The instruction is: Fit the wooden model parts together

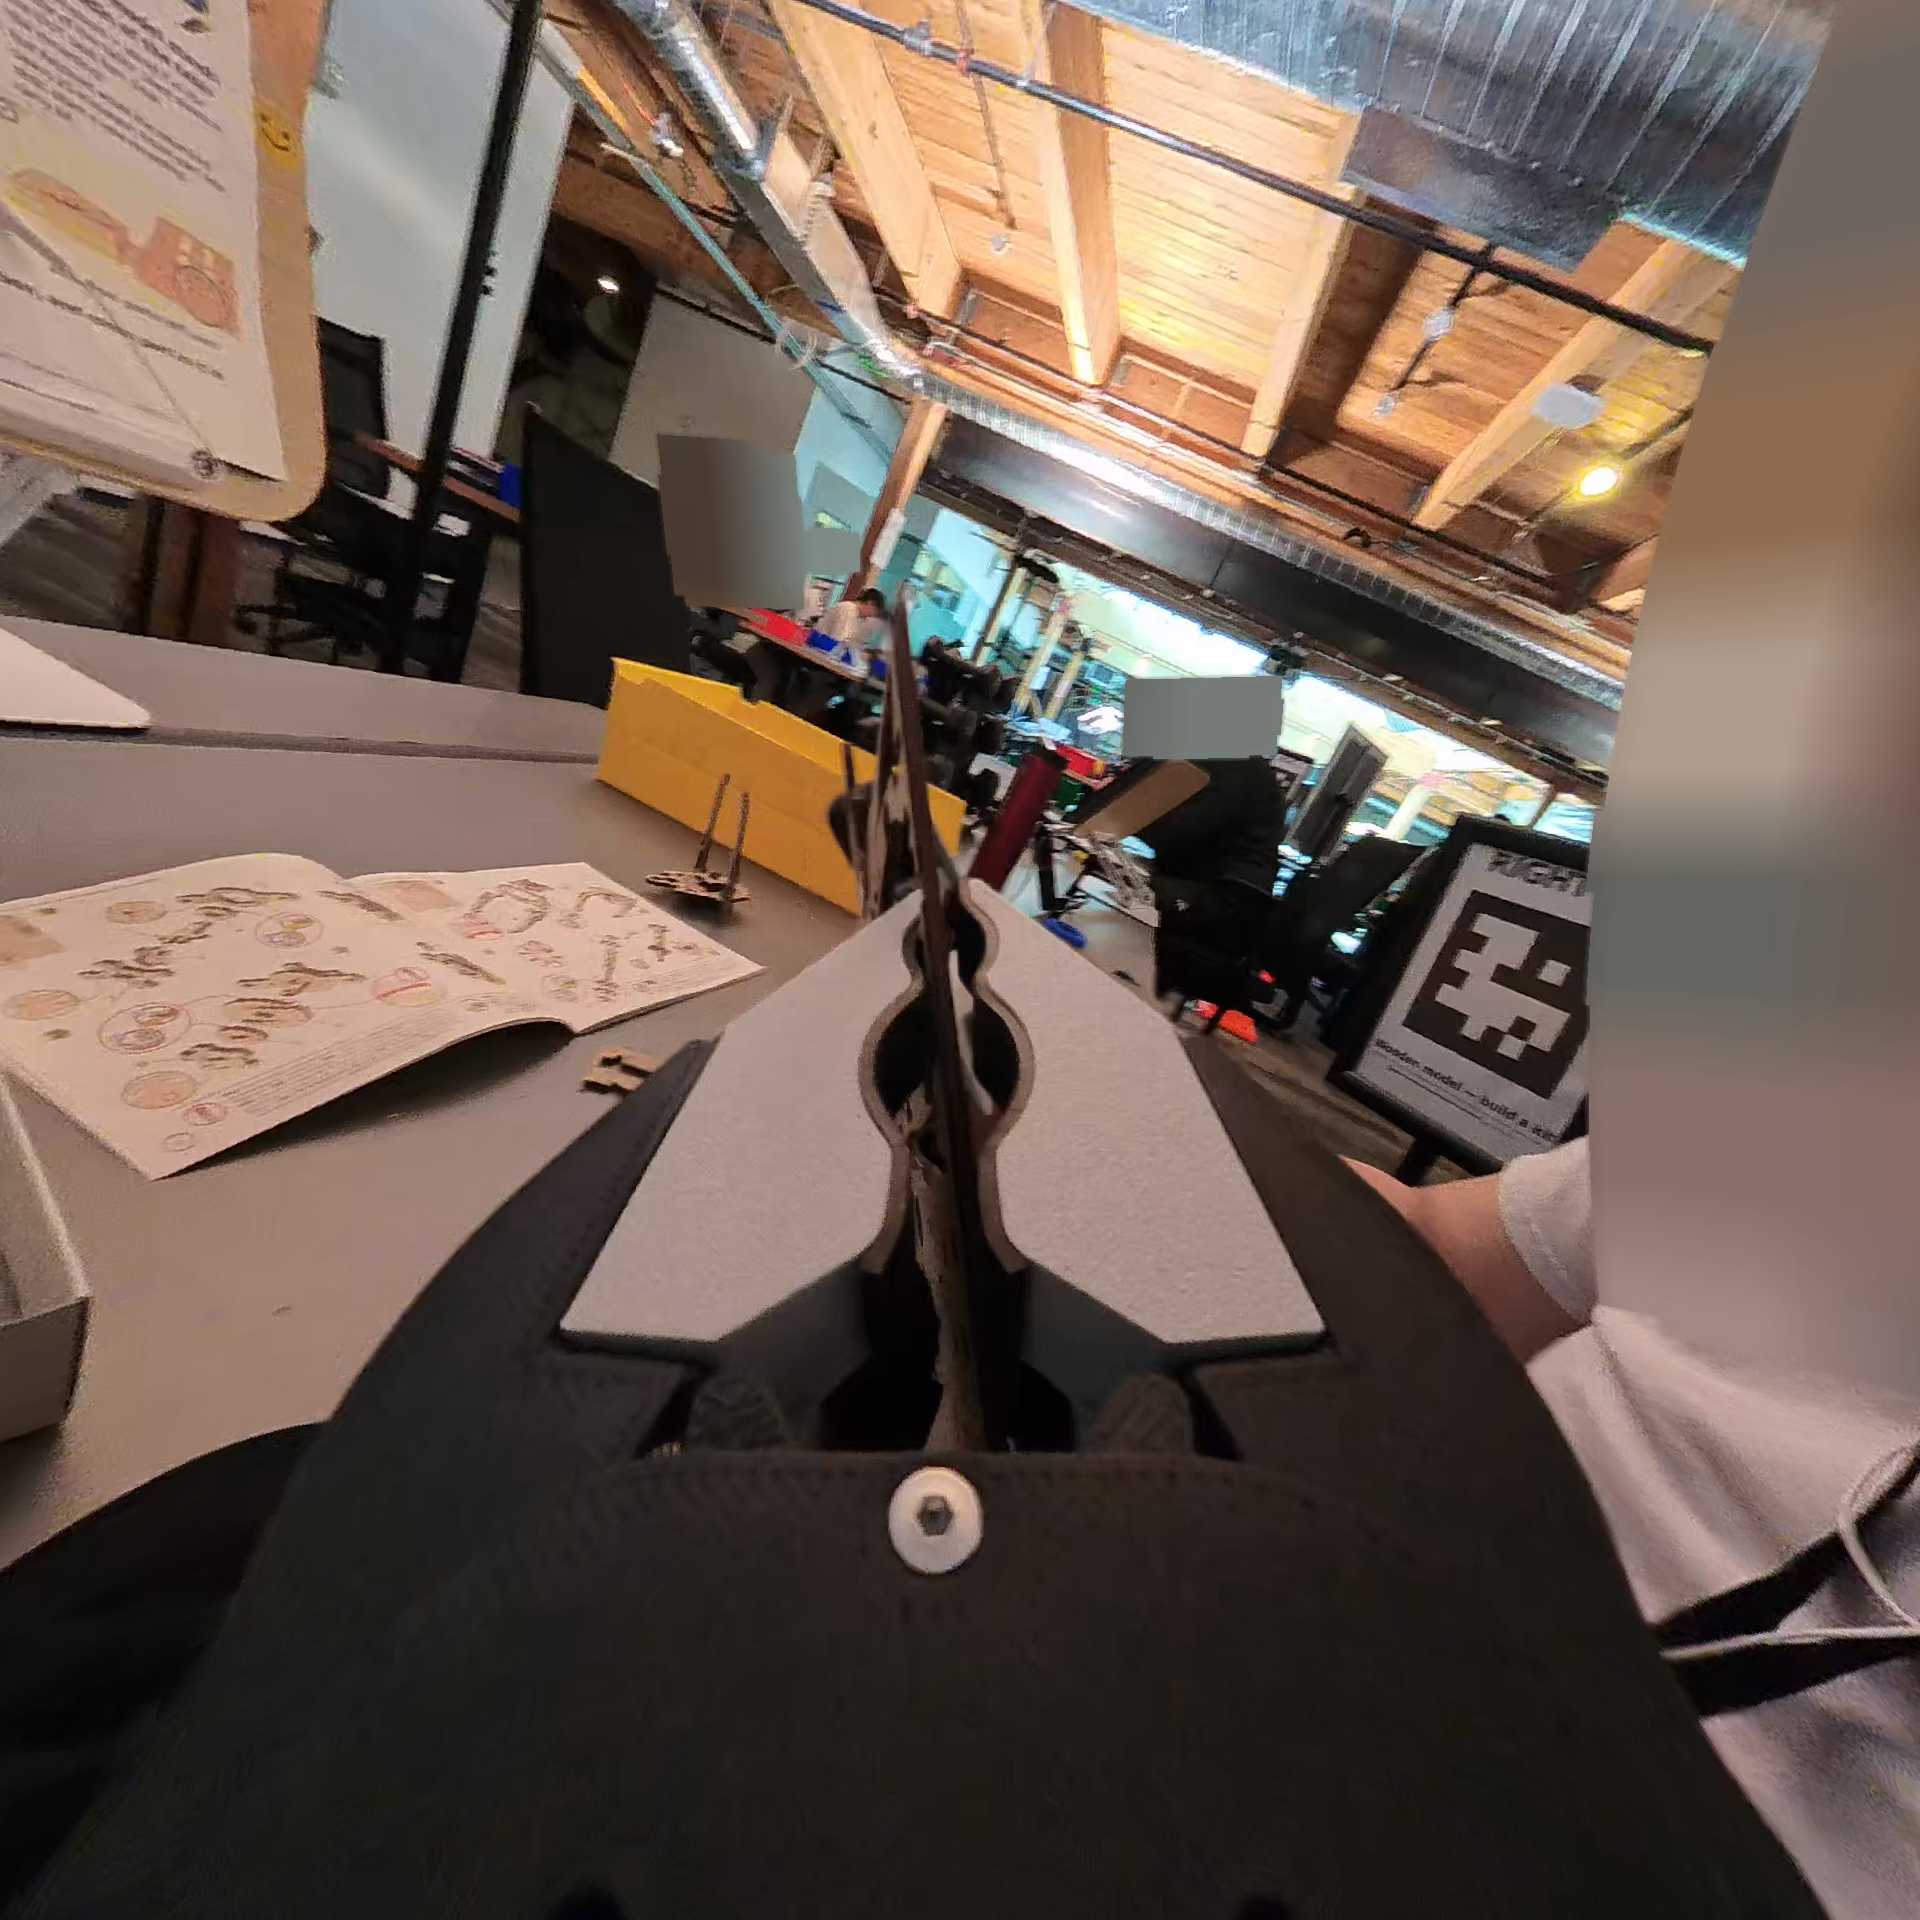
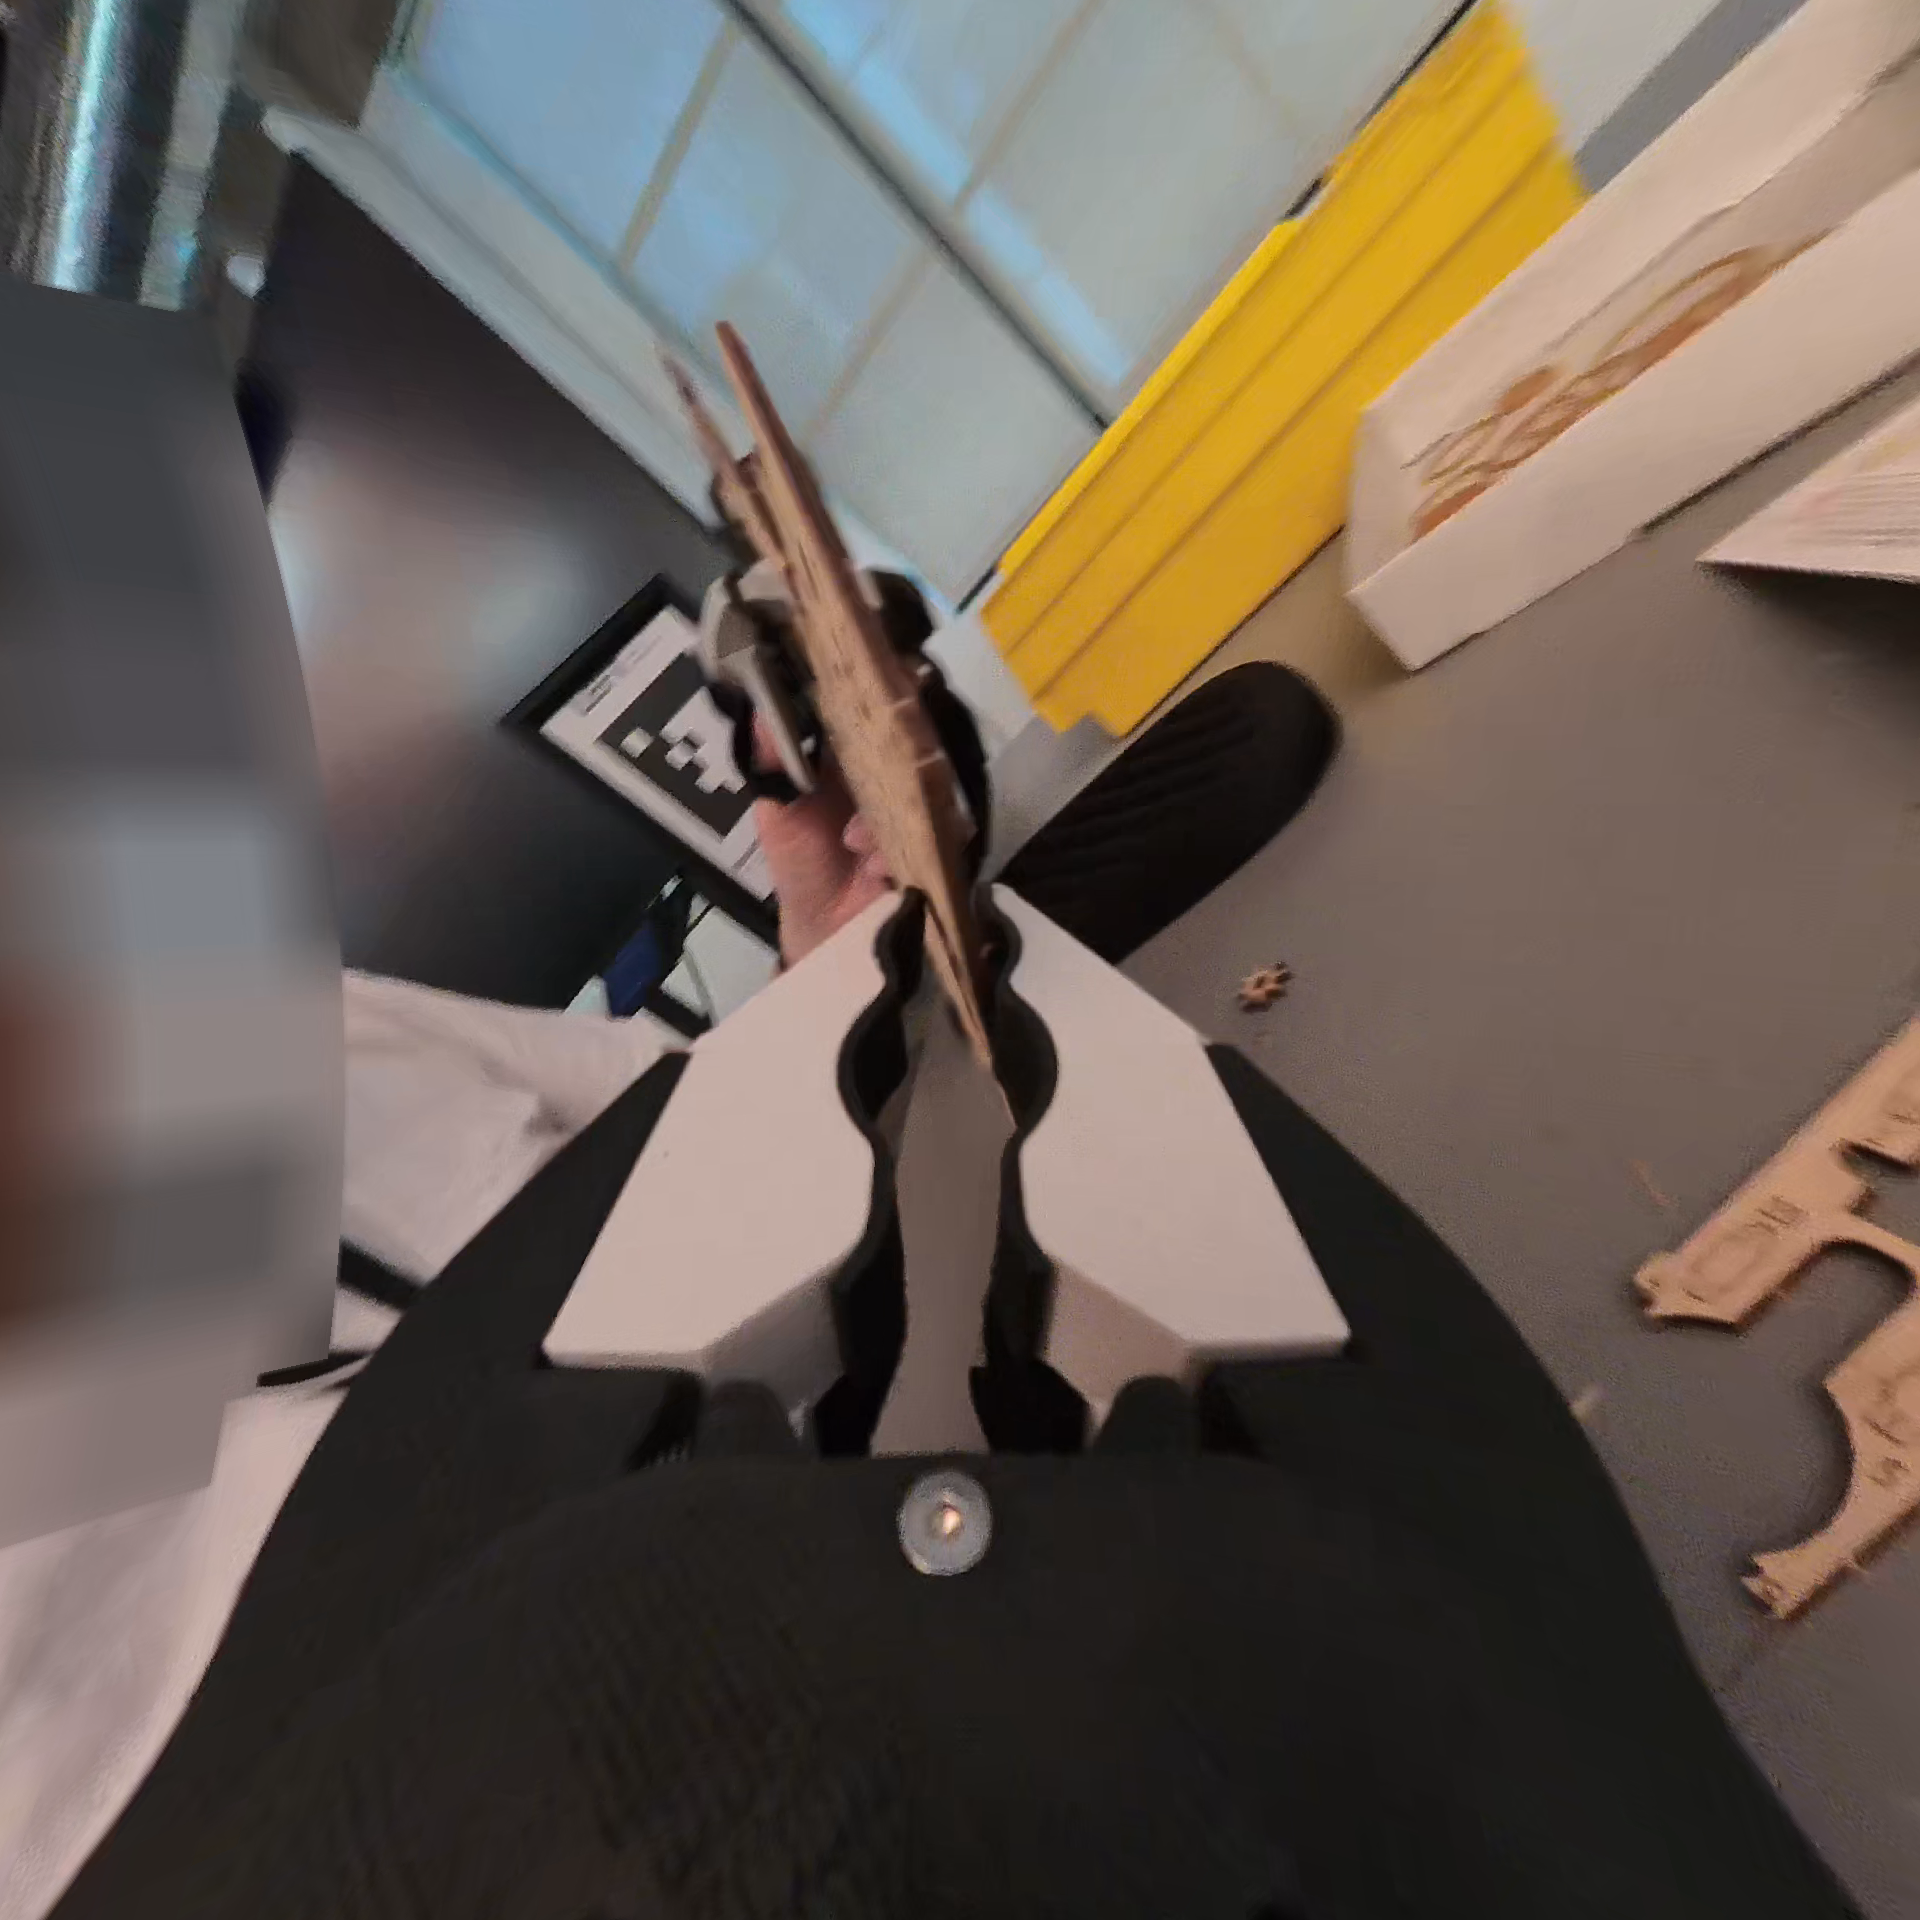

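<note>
**Both grippers clamp one wooden panel above the table**

While the left gripper point(image 1: 940, 914) tilts up toward the ceiling beams, its jaws are pressed onto a thin wooden panel point(image 1: 928, 831) seen edge-on, which runs from deep between the grey pads out past the tips. From the right wrist view the same wooden panel point(image 2: 831, 623) rises out of the right gripper point(image 2: 951, 914), whose jaws pinch its lower end; farther up the panel, the left gripper point(image 2: 810, 675) grips it too, with a hand point(image 2: 816, 862) below it. This view is blurred by motion.

On the grey table point(image 1: 312, 1247) lies an open instruction booklet point(image 1: 343, 977), with a small wooden assembly point(image 1: 712, 862) standing upright beyond it, near a yellow bin point(image 1: 727, 758). A small loose wooden piece point(image 1: 620, 1070) lies just beside the booklet's near edge. At the right gripper's side, a cut-out wooden sheet point(image 2: 1818, 1320) and a tiny wooden gear point(image 2: 1264, 982) lie flat on the table, well apart from the held panel.
</note>
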